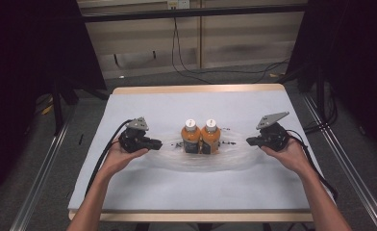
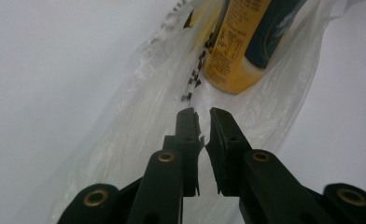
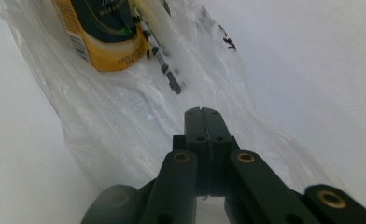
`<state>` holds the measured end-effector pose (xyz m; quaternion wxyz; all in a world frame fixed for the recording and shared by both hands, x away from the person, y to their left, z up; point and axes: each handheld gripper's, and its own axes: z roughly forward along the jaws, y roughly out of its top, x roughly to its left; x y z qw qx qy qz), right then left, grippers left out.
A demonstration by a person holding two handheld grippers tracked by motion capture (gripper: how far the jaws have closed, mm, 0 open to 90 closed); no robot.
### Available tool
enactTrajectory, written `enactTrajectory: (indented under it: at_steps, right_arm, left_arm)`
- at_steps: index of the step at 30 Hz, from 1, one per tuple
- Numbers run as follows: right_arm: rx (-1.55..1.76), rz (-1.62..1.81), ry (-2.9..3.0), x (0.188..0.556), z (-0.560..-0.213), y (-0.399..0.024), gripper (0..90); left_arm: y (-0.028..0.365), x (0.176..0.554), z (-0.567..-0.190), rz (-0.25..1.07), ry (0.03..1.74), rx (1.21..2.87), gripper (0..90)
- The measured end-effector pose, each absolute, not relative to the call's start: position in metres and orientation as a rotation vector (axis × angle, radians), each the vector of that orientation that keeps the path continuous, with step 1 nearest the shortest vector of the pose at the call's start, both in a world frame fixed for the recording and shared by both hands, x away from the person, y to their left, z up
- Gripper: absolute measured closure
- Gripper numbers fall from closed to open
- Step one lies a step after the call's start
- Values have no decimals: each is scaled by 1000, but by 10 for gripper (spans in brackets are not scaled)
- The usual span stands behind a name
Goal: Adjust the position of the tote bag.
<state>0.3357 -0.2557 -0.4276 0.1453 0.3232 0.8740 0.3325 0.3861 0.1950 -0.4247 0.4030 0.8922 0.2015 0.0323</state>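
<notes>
Two orange bottles stand in a clear plastic bag on the worktop (white cover), right gripper pinching the bag closed, left gripper slightly parted around its film.

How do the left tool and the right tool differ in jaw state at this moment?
The left tool has a narrow gap between its jaws, with a strip of the clear plastic bag in that gap; the right tool has its jaws fully together over the bag. Both sit at opposite ends of the bag, pointing toward the two orange bottles.
</notes>
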Motion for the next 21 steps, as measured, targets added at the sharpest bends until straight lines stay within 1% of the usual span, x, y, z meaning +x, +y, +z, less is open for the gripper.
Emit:
enactTrajectory:
  at_steps: [3,5,9,12,15,16,18,20,21]
  right_arm:
    - [937,1035,2505,336,-426,-257,900]
    - [939,1066,2497,337,-424,-256,900]
    - [929,1141,2478,339,-420,-251,900]
    - [913,1151,2485,338,-419,-244,900]
    - [903,1160,2482,338,-419,-240,900]
    - [897,1168,2477,338,-419,-238,900]
    - [899,1183,2476,338,-418,-236,900]
    - [904,1200,2470,338,-418,-234,900]
    - [901,1215,2473,338,-418,-234,900]
  left_arm:
    - [194,383,-422,83,498,2242,734]
    - [189,381,-422,36,477,2237,694]
    - [178,377,-424,4,464,2212,622]
    - [171,374,-424,5,459,2202,568]
    - [164,370,-424,-12,458,2193,550]
    - [162,370,-425,-4,457,2183,514]
    - [157,368,-426,-7,468,2174,481]
    - [151,365,-426,28,483,2178,398]
    - [149,364,-425,33,471,2183,385]
